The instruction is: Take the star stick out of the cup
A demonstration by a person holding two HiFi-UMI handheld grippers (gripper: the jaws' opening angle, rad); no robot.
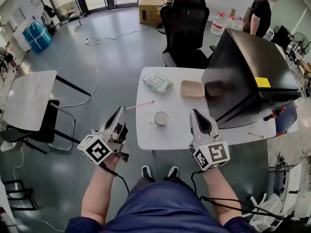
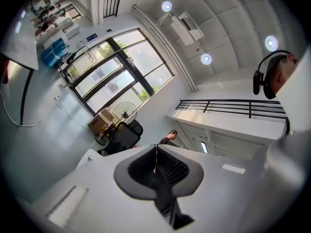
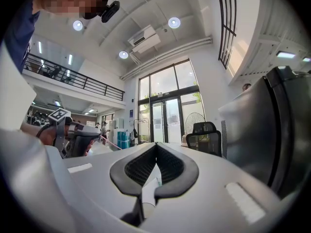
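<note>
The thin pink star stick (image 1: 141,105) is out of the cup, held level over the table's left edge with its star end pointing right. My left gripper (image 1: 123,109) is shut on its other end; the stick (image 2: 156,160) shows as a fine line between the closed pads. The white cup (image 1: 161,118) stands upright on the white table (image 1: 170,135), right of the left gripper and below the stick. My right gripper (image 1: 194,111) hovers over the table to the right of the cup, shut with nothing in it. In the right gripper view (image 3: 155,147) I see the stick (image 3: 112,143) jutting out.
A pack of wipes (image 1: 157,81) and a tan tray (image 1: 192,89) lie at the table's far side. A big black case (image 1: 248,76) covers its right end. A black office chair (image 1: 184,28) stands behind, a person (image 1: 260,13) at far right, a grey side table (image 1: 29,98) left.
</note>
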